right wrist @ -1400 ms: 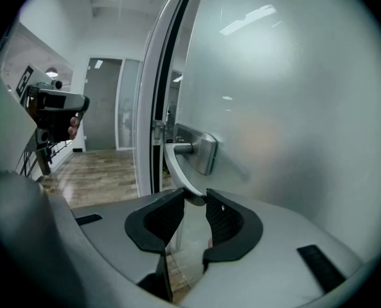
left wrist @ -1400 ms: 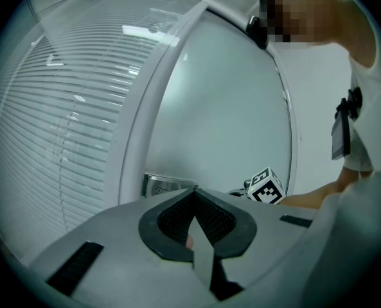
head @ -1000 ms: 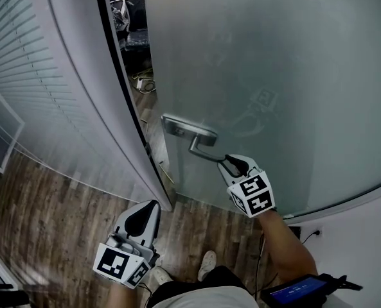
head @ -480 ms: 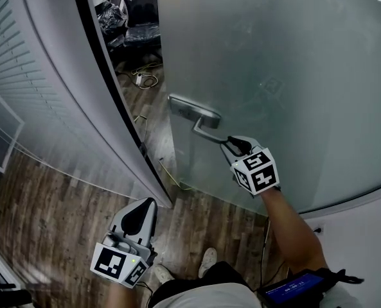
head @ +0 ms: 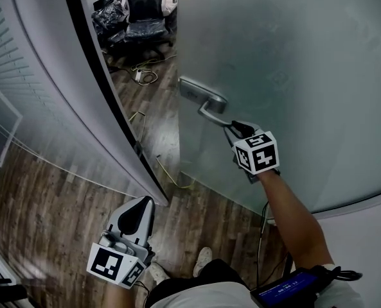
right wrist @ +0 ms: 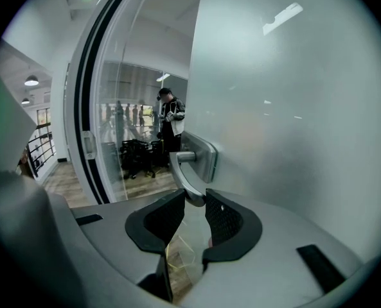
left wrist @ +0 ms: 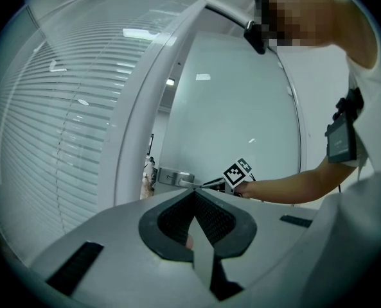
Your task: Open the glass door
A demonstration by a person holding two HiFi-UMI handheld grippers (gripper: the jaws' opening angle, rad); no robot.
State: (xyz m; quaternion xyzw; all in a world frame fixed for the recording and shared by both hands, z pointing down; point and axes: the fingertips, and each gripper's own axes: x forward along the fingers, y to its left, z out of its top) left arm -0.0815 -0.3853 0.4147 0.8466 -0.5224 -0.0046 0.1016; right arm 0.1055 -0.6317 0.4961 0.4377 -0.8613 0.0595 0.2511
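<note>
The right claw [head: 232,127] pinches the free end of the handle [head: 211,113], whose lever runs forward from its tips to a plate [head: 198,93] on the door [head: 293,56]. The frosted door stands ajar and fills the space ahead and to the right of this claw. To its left, the gap shows floor [head: 157,111] and a chair [head: 142,11] beyond. The left claw [head: 144,203] hangs low beside the frame [head: 68,95], well apart from the door, jaws pressed together on nothing.

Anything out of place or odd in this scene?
Loose cable lies on the wood floor in the doorway, right by the glass door's bottom edge, with more tangled further in: a possible snag. Nothing looks damaged.
</note>
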